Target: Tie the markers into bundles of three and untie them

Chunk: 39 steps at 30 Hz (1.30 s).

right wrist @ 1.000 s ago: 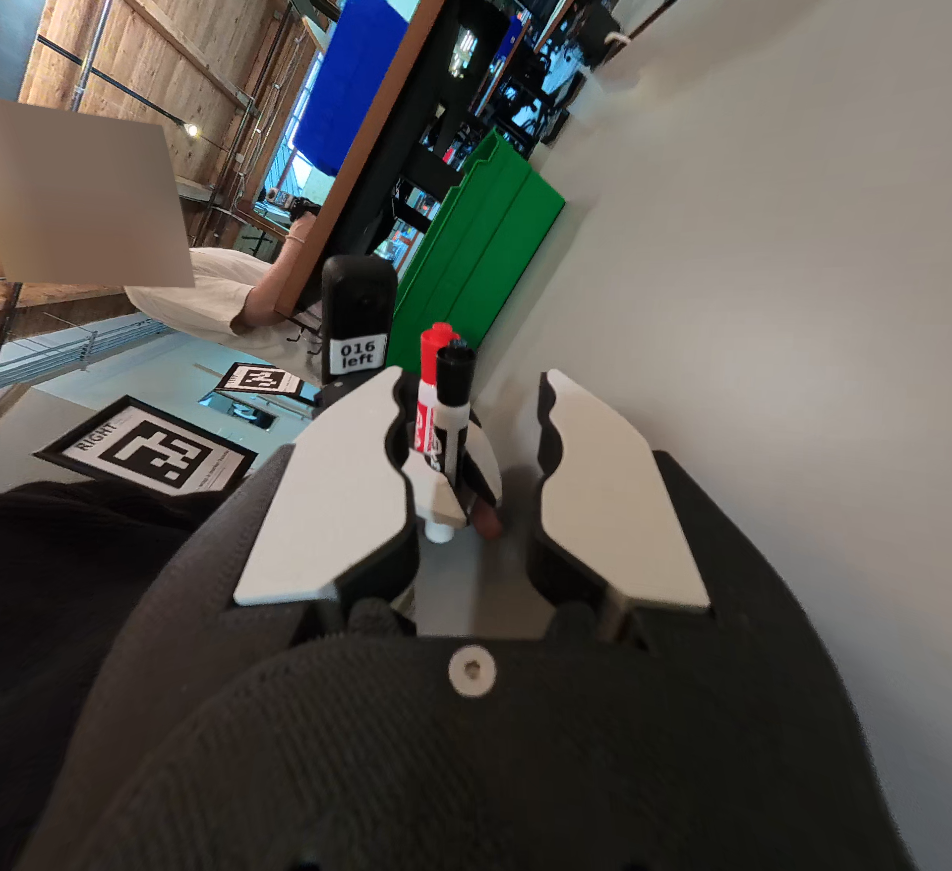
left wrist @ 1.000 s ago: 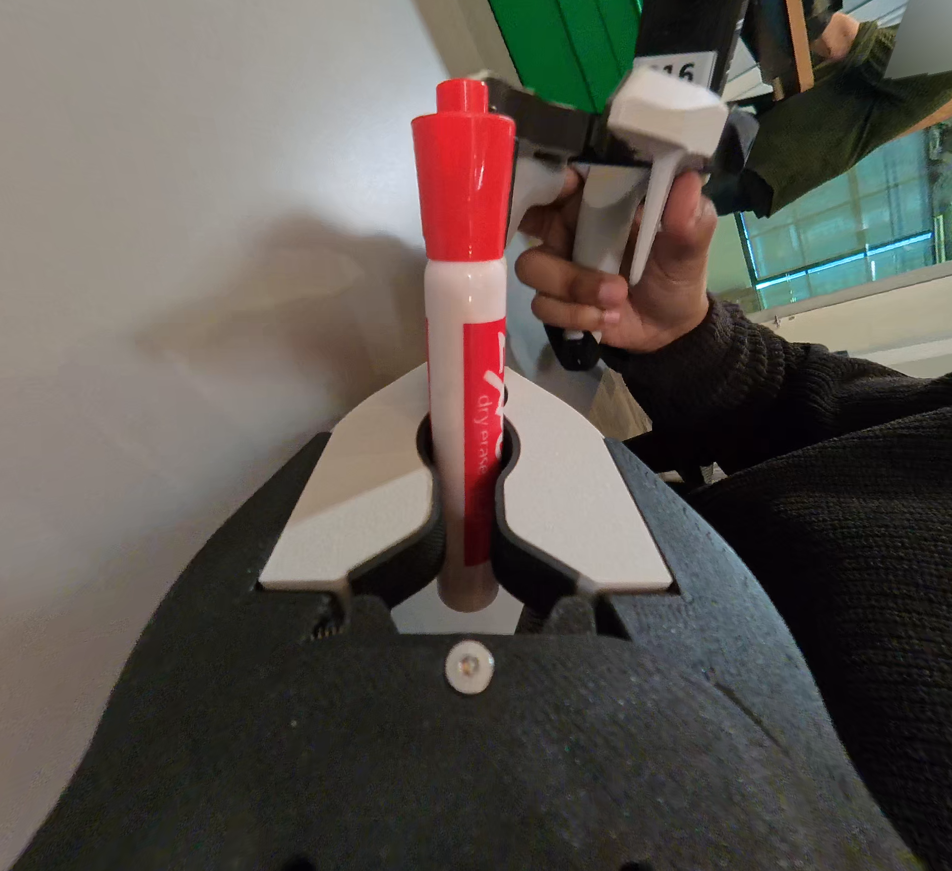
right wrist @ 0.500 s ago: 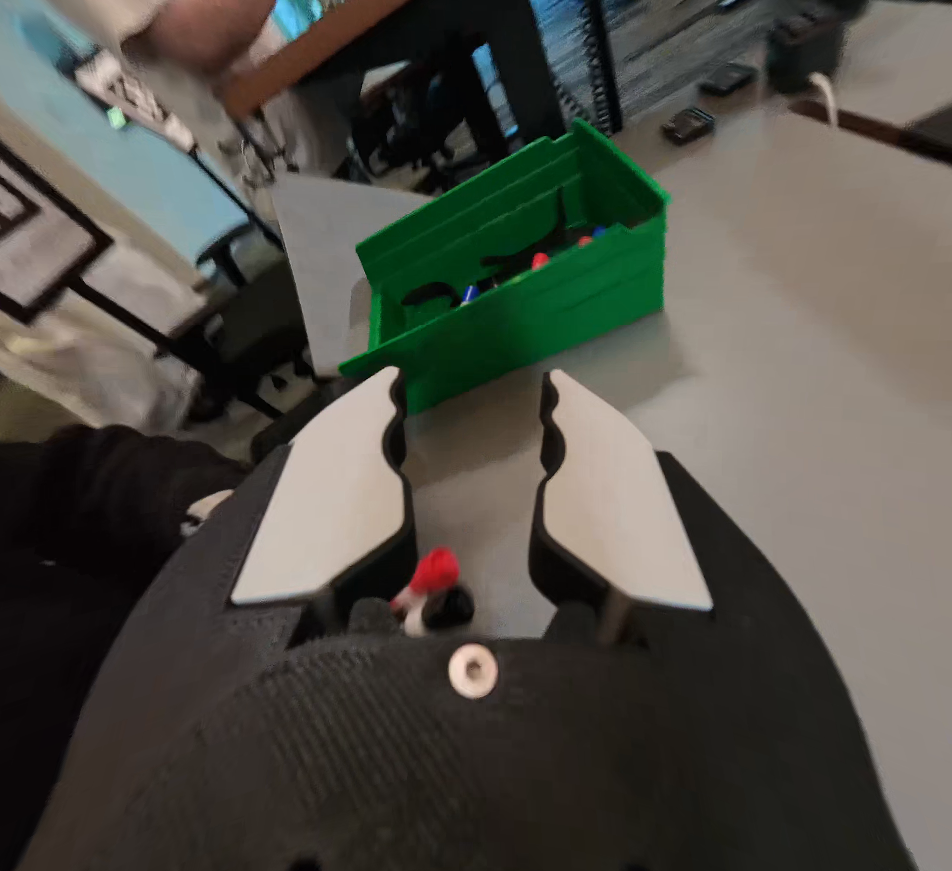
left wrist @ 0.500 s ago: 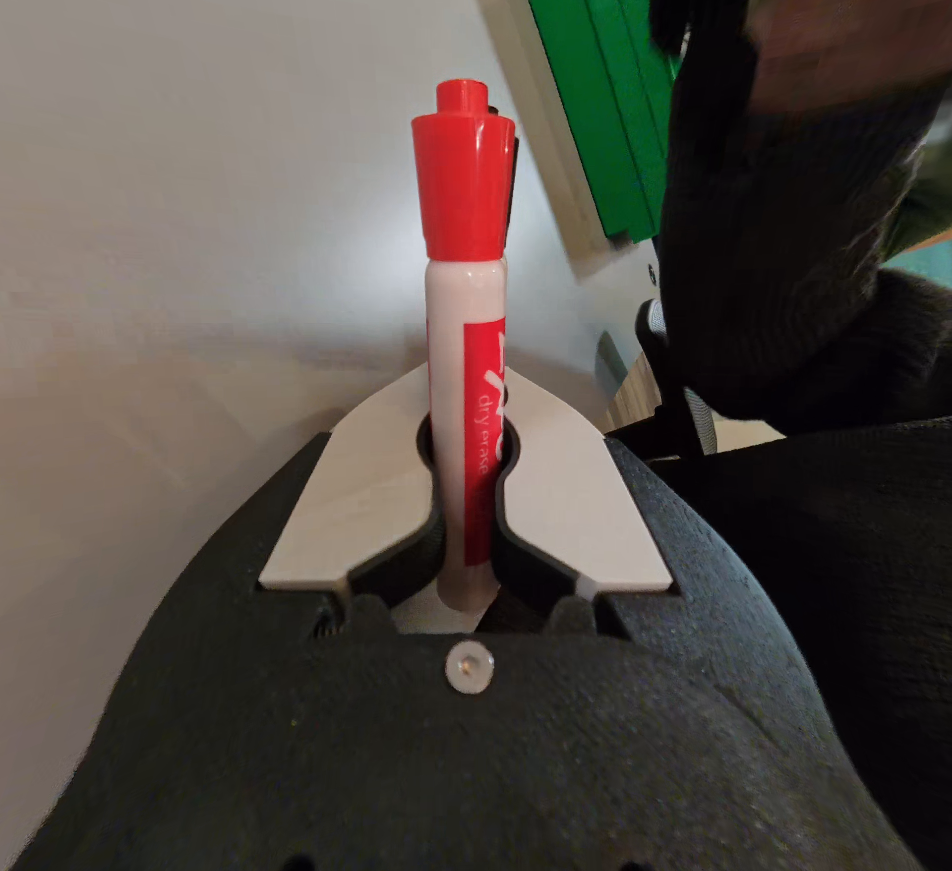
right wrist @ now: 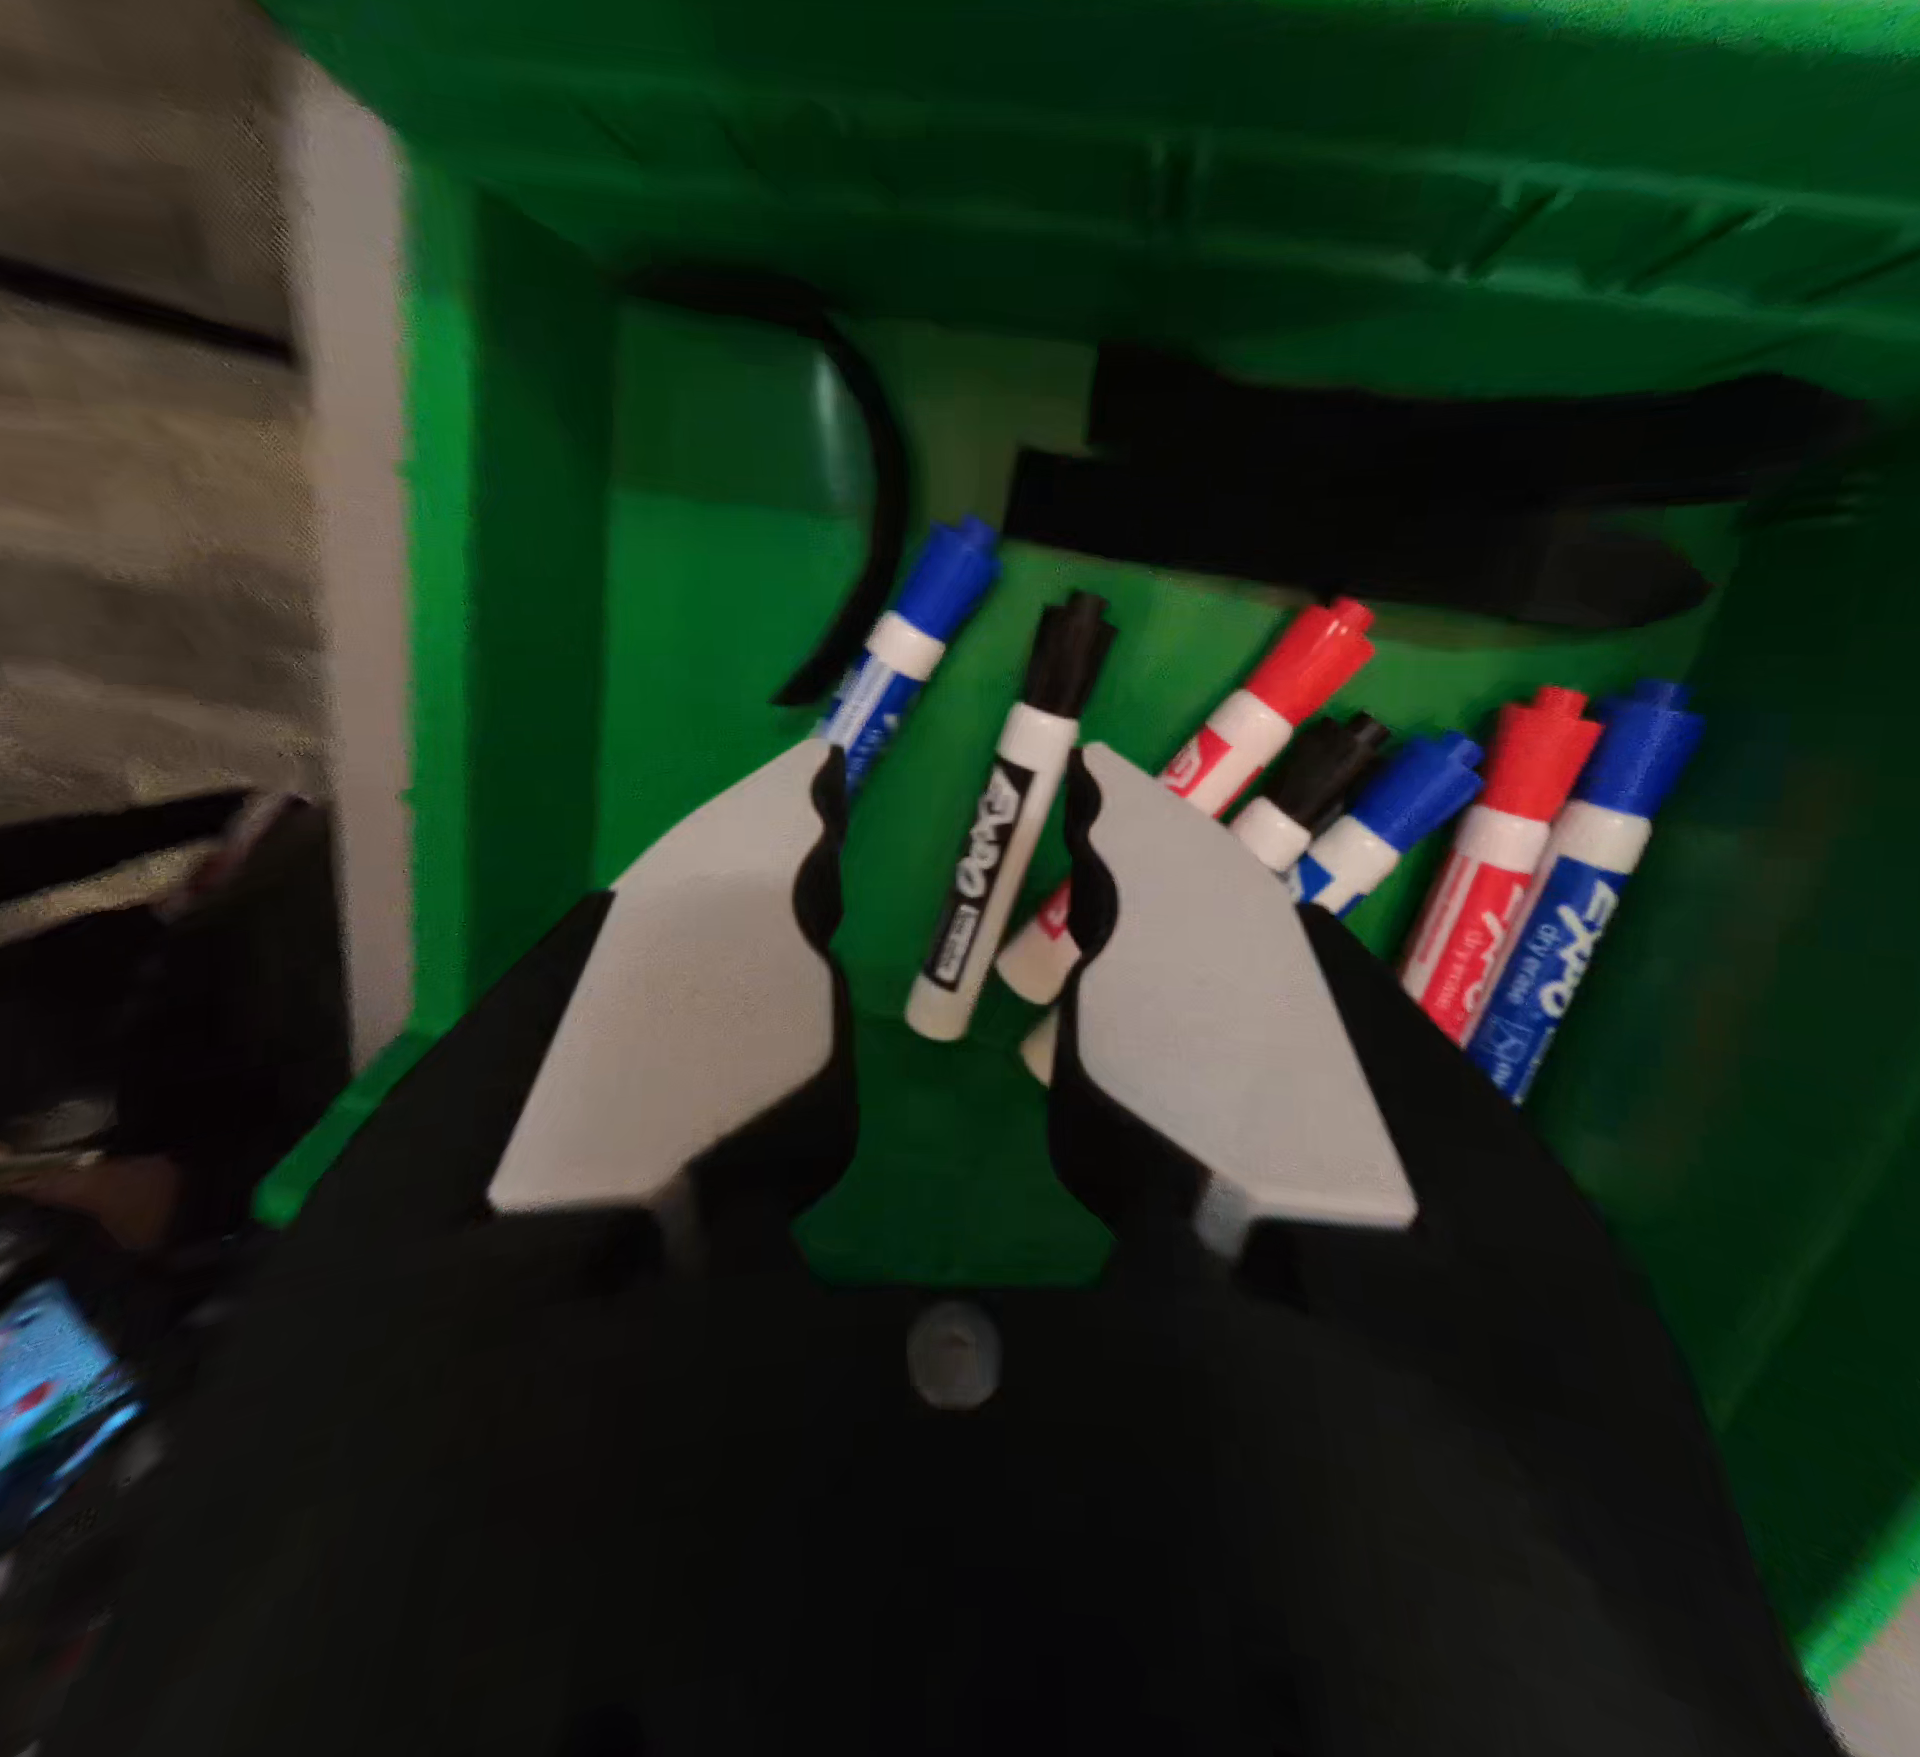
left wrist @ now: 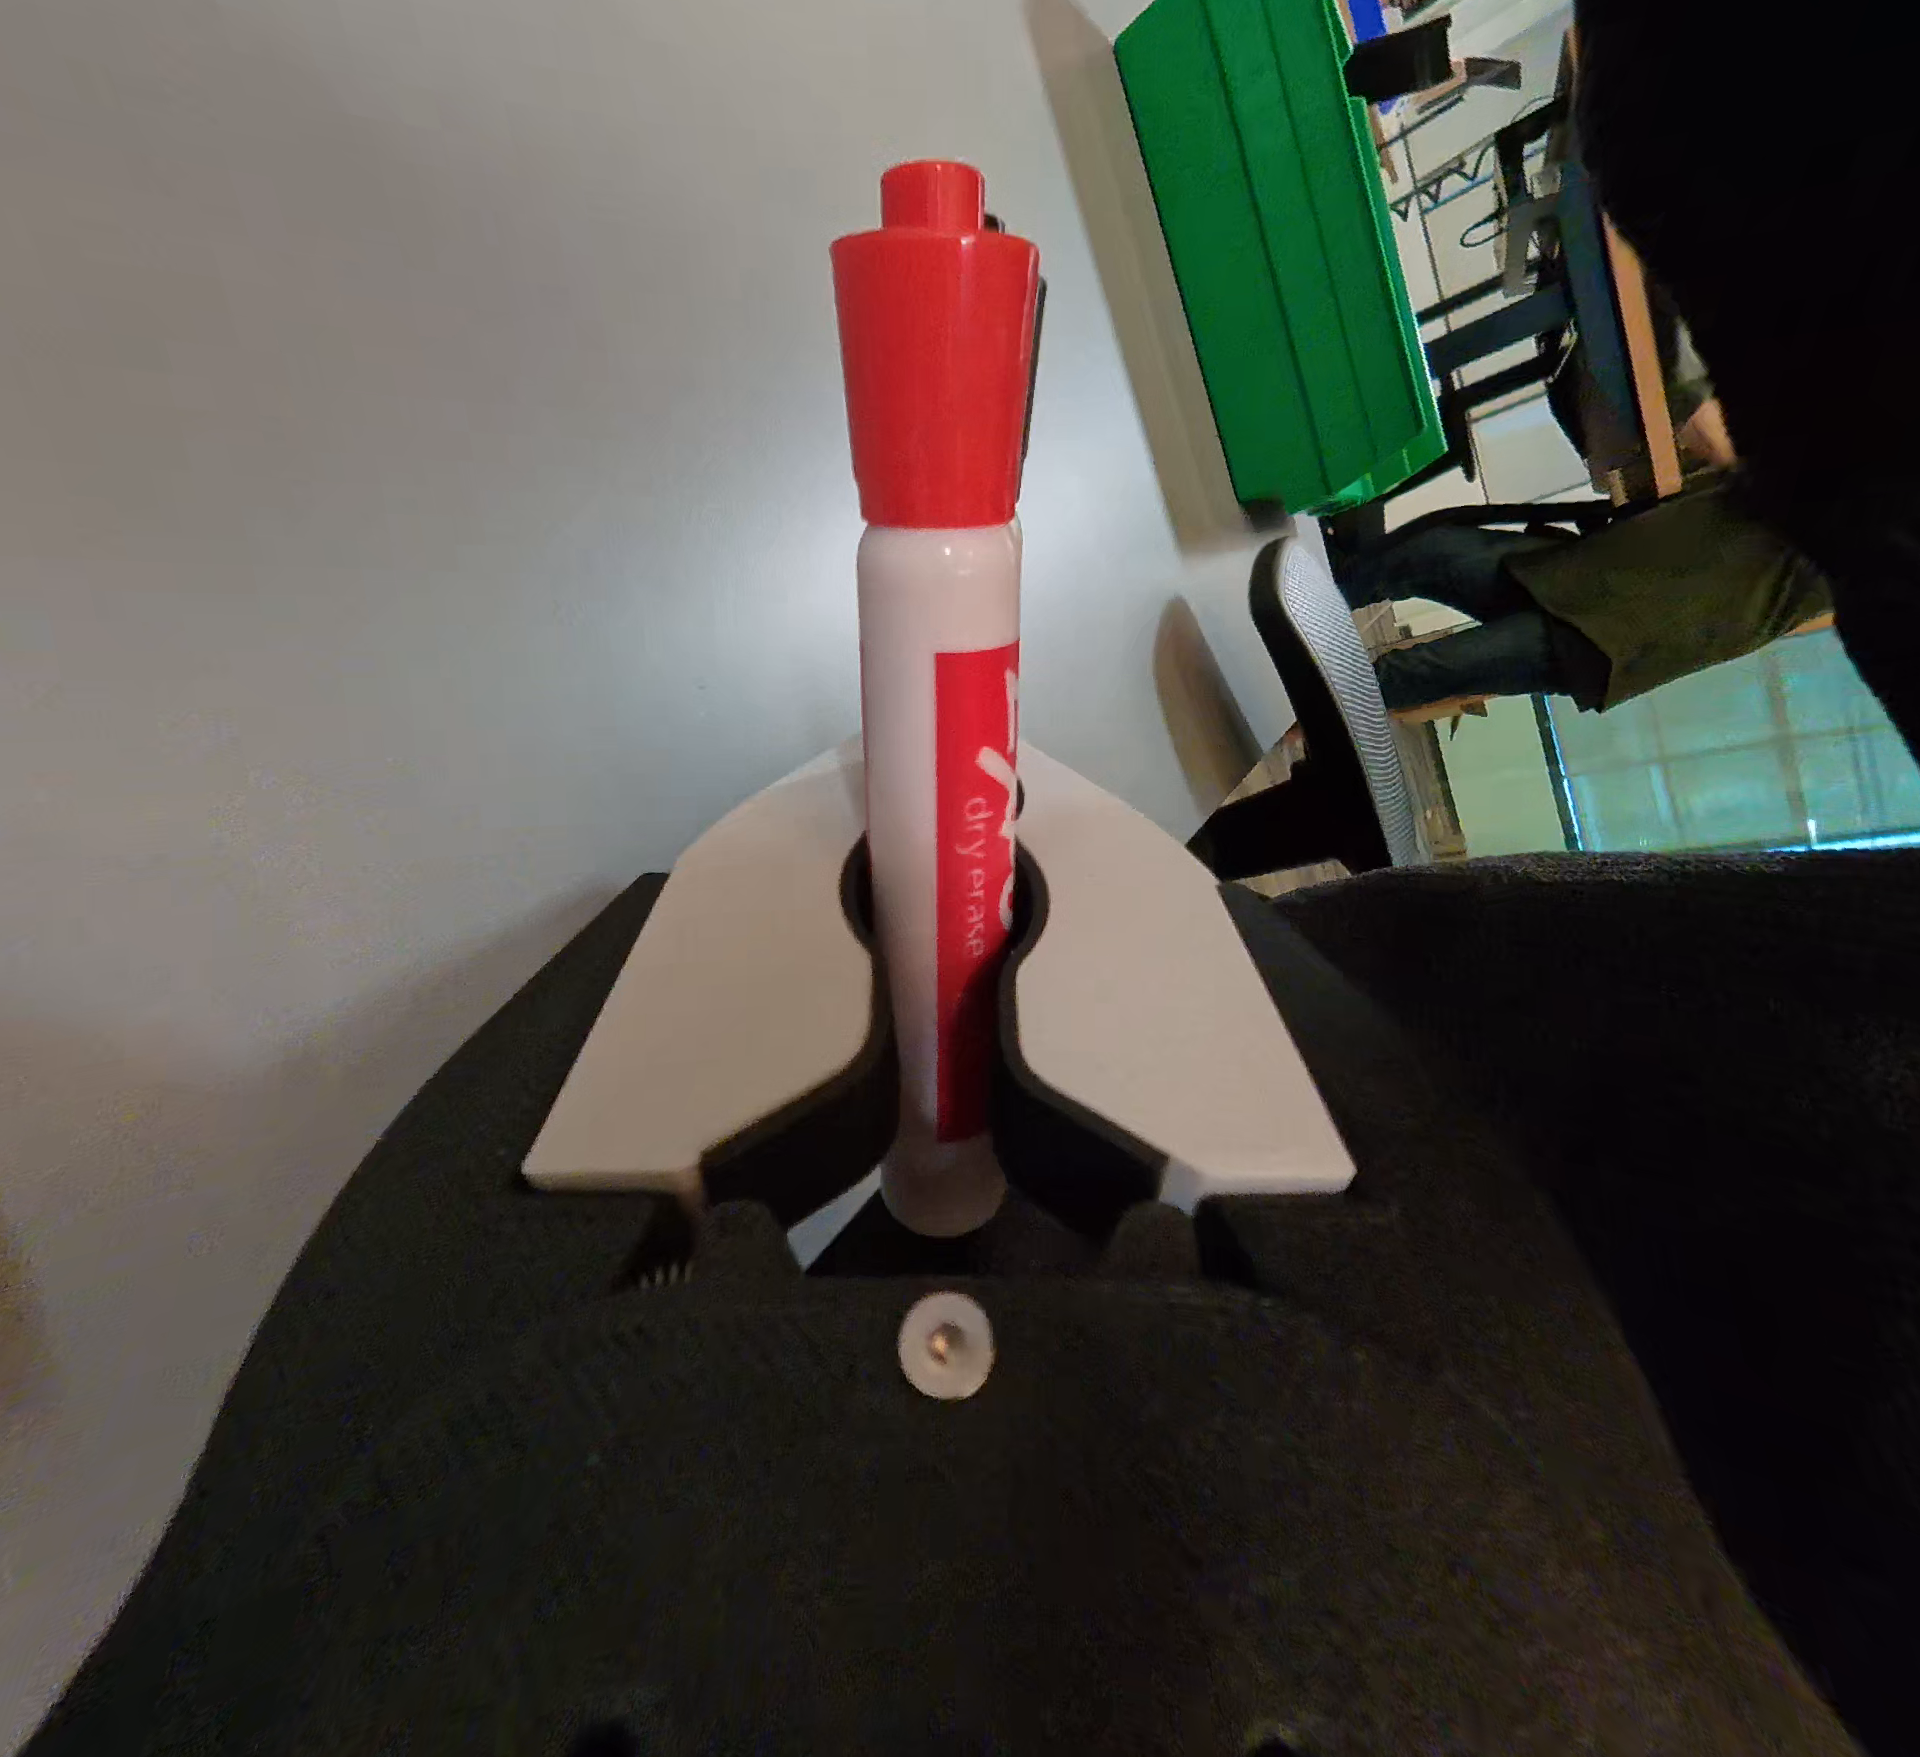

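My left gripper [left wrist: 940,834] is shut on a red-capped marker [left wrist: 930,647] that points straight out along the fingers. The edge of a black-capped marker [left wrist: 1031,357] shows just behind it. My right gripper [right wrist: 951,772] is open and low inside the green bin [right wrist: 520,564]. A black marker [right wrist: 1003,834] lies on the bin floor between its fingers, apart from both. Several blue, red and black markers lie loose to the right, among them a red one [right wrist: 1273,699] and a blue one [right wrist: 1590,876]. Another blue marker [right wrist: 920,616] lies at the left fingertip.
Black straps [right wrist: 1351,481] lie along the bin's far wall, and a curved one [right wrist: 878,481] lies at the back left. In the left wrist view the green bin [left wrist: 1278,232] stands on the grey table [left wrist: 416,357], with an office chair [left wrist: 1330,699] beyond the table edge. Left tips to right tips: about 30 cm.
My right gripper left the markers in the left gripper, swung to the green bin and dropped into it around a black marker. The left gripper kept its grip and turned a little.
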### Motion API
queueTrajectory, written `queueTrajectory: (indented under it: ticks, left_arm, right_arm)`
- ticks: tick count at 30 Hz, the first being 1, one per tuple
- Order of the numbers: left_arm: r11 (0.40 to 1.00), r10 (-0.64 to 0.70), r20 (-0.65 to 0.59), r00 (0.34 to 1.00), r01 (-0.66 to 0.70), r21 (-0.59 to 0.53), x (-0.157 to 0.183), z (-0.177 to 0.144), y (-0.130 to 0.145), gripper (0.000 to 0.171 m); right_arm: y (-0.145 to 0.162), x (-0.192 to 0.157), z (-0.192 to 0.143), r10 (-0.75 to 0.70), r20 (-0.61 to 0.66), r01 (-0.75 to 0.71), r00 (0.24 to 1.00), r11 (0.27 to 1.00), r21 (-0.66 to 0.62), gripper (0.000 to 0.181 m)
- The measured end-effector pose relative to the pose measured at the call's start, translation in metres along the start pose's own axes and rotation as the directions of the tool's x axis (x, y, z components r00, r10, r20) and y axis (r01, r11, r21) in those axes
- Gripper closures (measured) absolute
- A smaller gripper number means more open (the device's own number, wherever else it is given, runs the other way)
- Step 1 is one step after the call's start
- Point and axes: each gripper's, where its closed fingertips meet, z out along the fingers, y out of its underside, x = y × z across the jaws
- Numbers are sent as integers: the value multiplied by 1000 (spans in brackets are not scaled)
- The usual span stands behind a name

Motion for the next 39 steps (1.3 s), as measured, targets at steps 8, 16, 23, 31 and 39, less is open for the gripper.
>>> queueTrajectory:
  ticks: [8, 16, 23, 31, 39]
  left_arm:
    - [1000, 13, -10, 1000, -12, 12, 6, -8, 2, 156]
    - [999, 36, -23, 999, -36, -8, 13, -3, 5, 157]
    - [997, 52, -40, 998, -54, -49, 16, 8, 5, 157]
    - [978, 93, -160, 983, -120, -170, 33, 43, 6, 157]
    - [915, 110, -320, 941, -221, -337, 59, 90, 8, 157]
  right_arm:
    - [22, 22, 44, -32, -86, 9, 996, 968, -252, 159]
    - [2, -21, -73, 27, 89, -50, 996, 963, 266, 163]
    - [127, -59, -224, 125, 82, -145, 989, 662, 735, 163]
    - [314, -94, -198, 351, 356, -467, 866, 313, 827, 163]
    - [393, -115, -170, 309, 635, -668, 708, 3, 744, 164]
